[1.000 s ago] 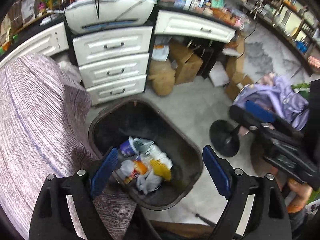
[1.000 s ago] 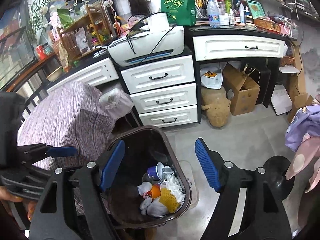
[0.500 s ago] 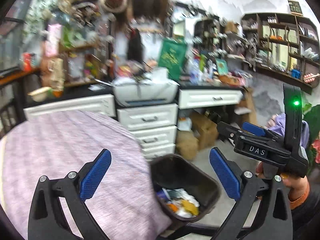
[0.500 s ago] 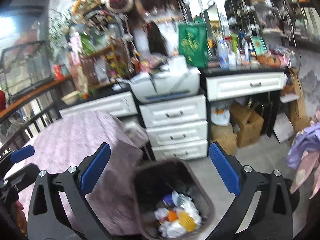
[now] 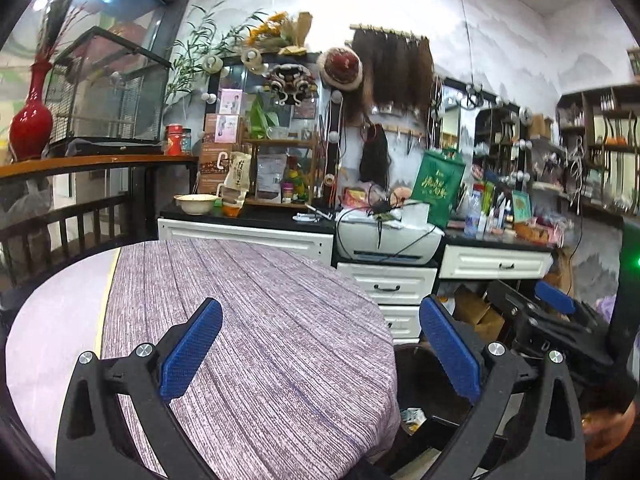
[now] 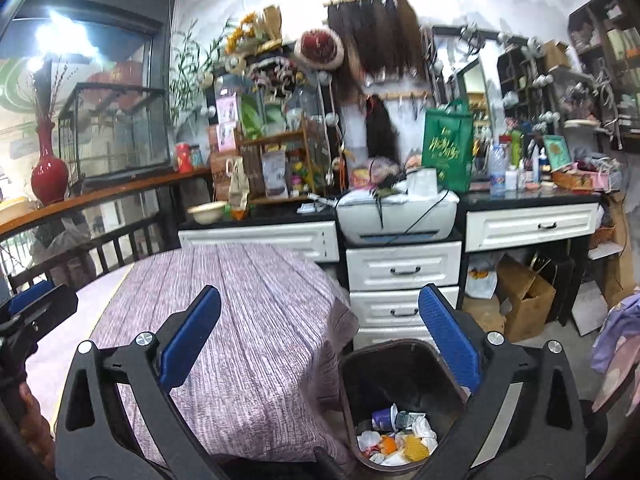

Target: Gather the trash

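So both claws are spread as wide as they go and holding nothing at all: the left gripper [image 5: 320, 354] is out over the purple striped tablecloth [image 5: 260, 320], and the right gripper [image 6: 320, 354] sits a bit further over, half above the cloth's edge and half above the brown trash bin [image 6: 400, 364]. The bin stands on the floor just beside the table, in front of the white drawers [image 6: 402, 272], and the collected trash [image 6: 396, 436] is lying in its bottom: a crumpled heap of wrappers with a purple cup, something orange and something yellow. From the right claw the bin is down and slightly to the right, almost under its right finger; from the left claw it's further off to the right, mostly hidden behind that finger, so the right hand is the nearer one. The tabletop looks bare from both views, so I'd guess there's nothing left up there to grab. Compared with a second ago, both cameras were staring down into the bin and the jaws were a bit narrower; now they've tilted up to near level and see the cluttered counter and wall.
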Tool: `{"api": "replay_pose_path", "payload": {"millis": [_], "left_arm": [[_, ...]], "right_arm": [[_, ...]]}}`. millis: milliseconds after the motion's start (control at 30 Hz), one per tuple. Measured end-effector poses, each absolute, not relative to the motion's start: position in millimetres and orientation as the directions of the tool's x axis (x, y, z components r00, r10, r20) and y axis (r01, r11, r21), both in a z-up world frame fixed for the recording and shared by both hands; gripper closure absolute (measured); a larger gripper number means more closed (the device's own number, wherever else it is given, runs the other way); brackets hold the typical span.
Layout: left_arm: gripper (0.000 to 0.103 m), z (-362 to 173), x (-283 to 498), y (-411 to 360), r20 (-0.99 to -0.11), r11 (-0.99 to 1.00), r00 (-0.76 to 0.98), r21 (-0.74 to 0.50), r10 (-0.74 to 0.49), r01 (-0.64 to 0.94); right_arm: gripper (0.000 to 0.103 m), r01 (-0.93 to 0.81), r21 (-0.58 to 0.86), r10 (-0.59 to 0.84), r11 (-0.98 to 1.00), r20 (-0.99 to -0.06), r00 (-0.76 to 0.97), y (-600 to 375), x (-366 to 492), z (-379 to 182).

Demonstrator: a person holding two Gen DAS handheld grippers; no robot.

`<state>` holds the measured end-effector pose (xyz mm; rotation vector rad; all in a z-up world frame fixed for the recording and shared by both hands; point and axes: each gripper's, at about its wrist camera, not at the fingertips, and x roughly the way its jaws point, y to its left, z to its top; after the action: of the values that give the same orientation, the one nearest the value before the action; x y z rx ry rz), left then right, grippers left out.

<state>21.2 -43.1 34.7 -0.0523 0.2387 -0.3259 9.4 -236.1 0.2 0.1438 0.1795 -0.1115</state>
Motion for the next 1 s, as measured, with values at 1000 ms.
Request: {"api": "replay_pose_path", "payload": {"millis": [1000], "left_arm": [[0.005,21,-13,-26,-0.164,0.96,0.946,-0.062,-0.28,0.273]], "right_arm": [[0.006,0.087,0.061,-0.081,0.994,-0.1,0.992,-228,-30,-13]]}}
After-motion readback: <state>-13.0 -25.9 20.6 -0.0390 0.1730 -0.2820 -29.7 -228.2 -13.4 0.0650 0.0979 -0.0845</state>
